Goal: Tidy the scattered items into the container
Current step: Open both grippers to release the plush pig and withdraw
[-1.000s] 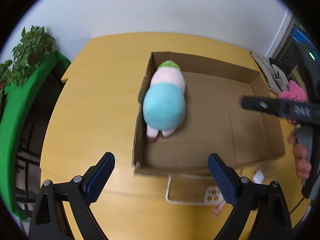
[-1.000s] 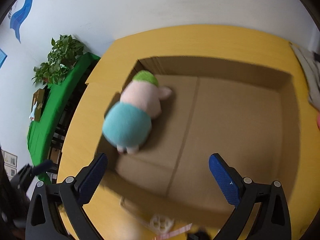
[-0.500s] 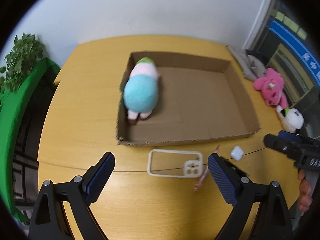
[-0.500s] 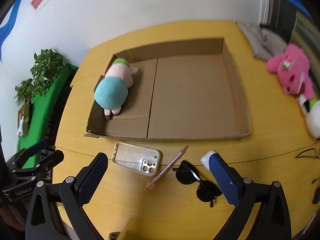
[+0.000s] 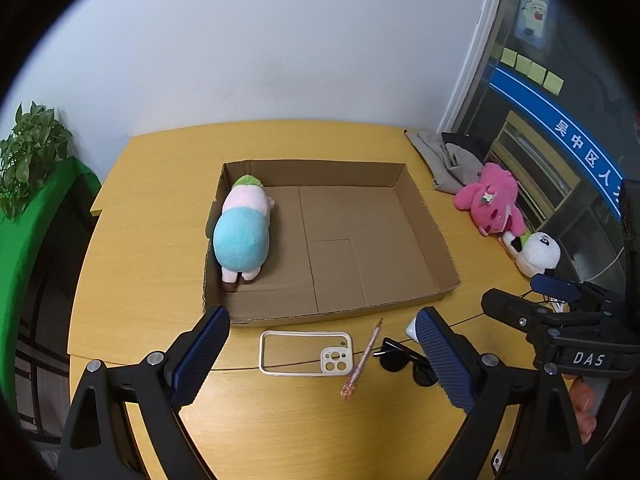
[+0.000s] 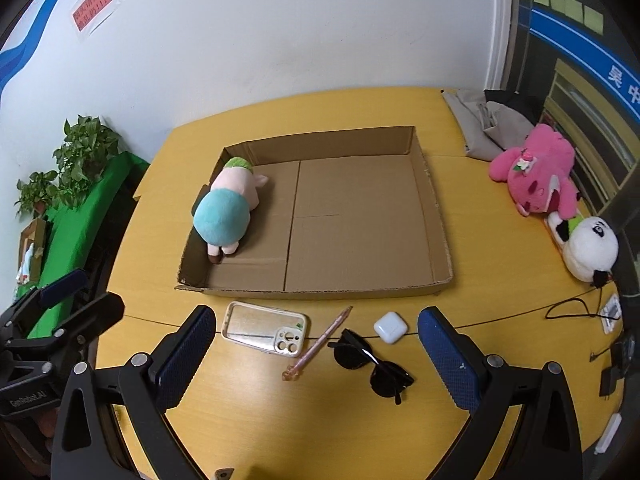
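jaws of both grippers gape above a shallow corrugated cardboard box.

A potted plant on a green cabinet; a red sign on the wall.

Box floor free right of plush; left corner blocked.
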Action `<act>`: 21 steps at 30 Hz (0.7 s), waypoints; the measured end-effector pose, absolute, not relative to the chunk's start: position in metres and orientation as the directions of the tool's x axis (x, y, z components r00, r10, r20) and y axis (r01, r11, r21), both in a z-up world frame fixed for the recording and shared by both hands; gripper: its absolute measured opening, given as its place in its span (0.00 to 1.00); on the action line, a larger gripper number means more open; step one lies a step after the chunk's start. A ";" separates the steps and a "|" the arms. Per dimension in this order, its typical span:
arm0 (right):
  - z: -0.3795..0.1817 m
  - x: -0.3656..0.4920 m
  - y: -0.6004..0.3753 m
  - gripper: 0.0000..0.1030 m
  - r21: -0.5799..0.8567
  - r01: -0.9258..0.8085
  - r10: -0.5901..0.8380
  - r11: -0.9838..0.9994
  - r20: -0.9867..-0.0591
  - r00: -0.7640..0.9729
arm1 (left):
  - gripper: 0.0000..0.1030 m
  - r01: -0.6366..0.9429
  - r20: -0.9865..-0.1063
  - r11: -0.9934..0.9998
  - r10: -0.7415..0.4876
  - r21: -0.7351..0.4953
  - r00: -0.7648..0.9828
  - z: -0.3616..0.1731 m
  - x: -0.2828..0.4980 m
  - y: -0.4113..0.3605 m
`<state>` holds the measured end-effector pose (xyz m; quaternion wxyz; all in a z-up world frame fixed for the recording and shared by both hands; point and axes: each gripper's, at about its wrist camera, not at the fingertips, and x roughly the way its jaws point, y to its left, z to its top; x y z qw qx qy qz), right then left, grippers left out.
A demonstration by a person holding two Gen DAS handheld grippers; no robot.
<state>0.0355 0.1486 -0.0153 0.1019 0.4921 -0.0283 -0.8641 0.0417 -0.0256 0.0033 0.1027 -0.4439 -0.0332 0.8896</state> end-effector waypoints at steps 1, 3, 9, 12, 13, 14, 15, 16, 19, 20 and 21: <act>-0.014 0.037 0.148 1.00 0.149 0.145 -0.202 -0.978 -0.845 -0.496 | 0.92 -0.154 -0.783 -0.976 0.216 -0.154 -0.584 0.003 0.042 -0.027; -0.013 0.040 0.146 1.00 0.141 0.142 -0.194 -0.980 -0.845 -0.499 | 0.92 -0.152 -0.787 -0.976 0.213 -0.153 -0.579 0.003 0.043 -0.030; -0.014 0.039 0.137 1.00 0.135 0.149 -0.193 -0.980 -0.844 -0.500 | 0.92 -0.157 -0.795 -0.974 0.223 -0.162 -0.564 -0.004 0.042 -0.040; -0.025 0.035 0.133 0.99 0.146 0.164 -0.208 -0.976 -0.856 -0.473 | 0.92 -0.150 -0.809 -0.973 0.229 -0.175 -0.542 -0.017 0.038 -0.048; -0.031 0.034 0.132 0.99 0.148 0.168 -0.210 -0.975 -0.862 -0.461 | 0.92 -0.144 -0.816 -0.974 0.226 -0.176 -0.532 -0.022 0.037 -0.051; -0.038 0.033 0.132 0.99 0.158 0.170 -0.219 -0.973 -0.868 -0.446 | 0.92 -0.138 -0.824 -0.975 0.223 -0.176 -0.521 -0.029 0.035 -0.054; -0.045 0.032 0.131 0.99 0.169 0.172 -0.228 -0.970 -0.874 -0.429 | 0.92 -0.135 -0.832 -0.974 0.223 -0.179 -0.507 -0.036 0.033 -0.057; -0.054 0.031 0.131 0.99 0.178 0.174 -0.236 -0.969 -0.881 -0.410 | 0.91 -0.137 -0.840 -0.973 0.231 -0.187 -0.492 -0.046 0.030 -0.059; -0.087 0.028 0.127 0.98 0.207 0.190 -0.264 -0.960 -0.898 -0.353 | 0.91 -0.135 -0.860 -0.968 0.249 -0.211 -0.445 -0.074 0.021 -0.064; -0.099 0.028 0.125 0.97 0.217 0.196 -0.274 -0.956 -0.901 -0.337 | 0.91 -0.135 -0.866 -0.966 0.256 -0.219 -0.430 -0.083 0.018 -0.065; -0.112 0.027 0.123 0.97 0.226 0.205 -0.283 -0.952 -0.904 -0.320 | 0.90 -0.139 -0.873 -0.963 0.267 -0.229 -0.408 -0.096 0.014 -0.066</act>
